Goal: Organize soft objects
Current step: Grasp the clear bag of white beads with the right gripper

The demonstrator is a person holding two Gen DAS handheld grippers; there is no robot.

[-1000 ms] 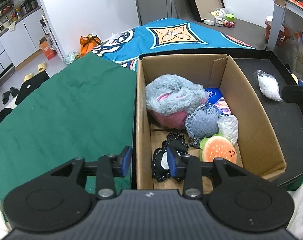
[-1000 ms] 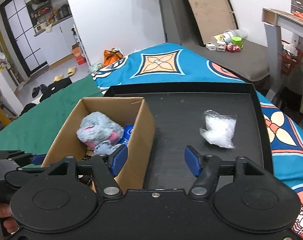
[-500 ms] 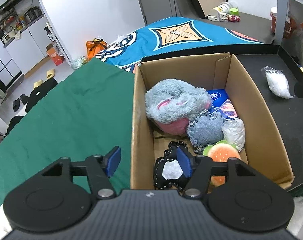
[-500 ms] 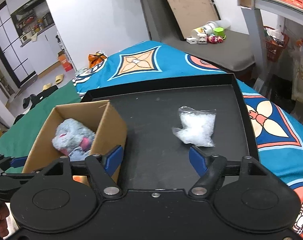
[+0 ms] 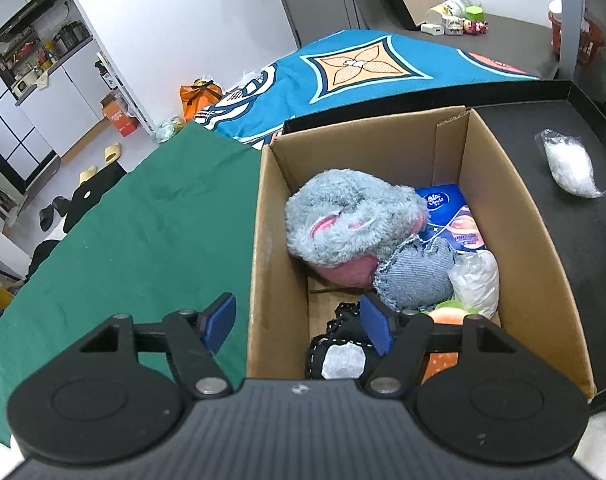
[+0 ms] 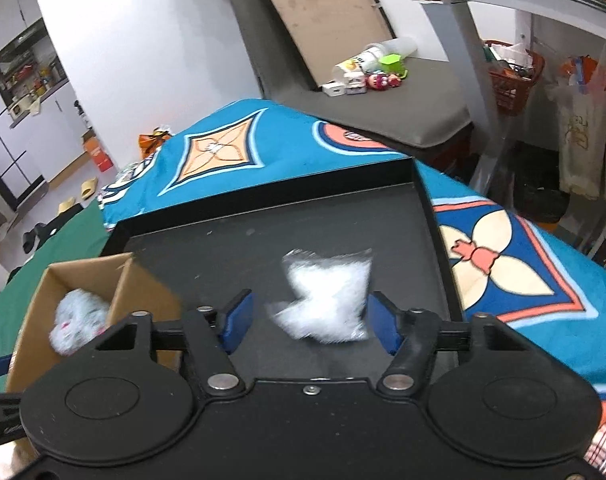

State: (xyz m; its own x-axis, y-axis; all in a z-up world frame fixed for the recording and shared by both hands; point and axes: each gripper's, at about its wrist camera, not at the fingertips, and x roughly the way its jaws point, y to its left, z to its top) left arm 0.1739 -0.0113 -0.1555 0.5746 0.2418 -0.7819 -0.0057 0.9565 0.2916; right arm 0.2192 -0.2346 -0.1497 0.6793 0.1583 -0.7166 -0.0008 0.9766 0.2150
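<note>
Now your right gripper (image 6: pixel 309 322), frame centre: jaws closing around white stuffing bag (image 6: pixel 327 300) on black tray (image 6: pixel 231 240), no contact yet. Left gripper (image 5: pixel 299 322), jaws opening, astride cardboard box (image 5: pixel 259 264) wall, lower centre.

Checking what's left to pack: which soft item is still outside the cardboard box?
The clear bag of white stuffing, alone on the black tray; the others sit inside.

This is a home, lived in and a little untidy. A kitchen corner with white cabinets (image 5: pixel 67 108) and a shelf of pots (image 5: pixel 31 56) stands behind, slippers (image 5: pixel 111 152) lie on the floor, and a patterned blanket (image 6: pixel 263 152) covers the furniture.
</note>
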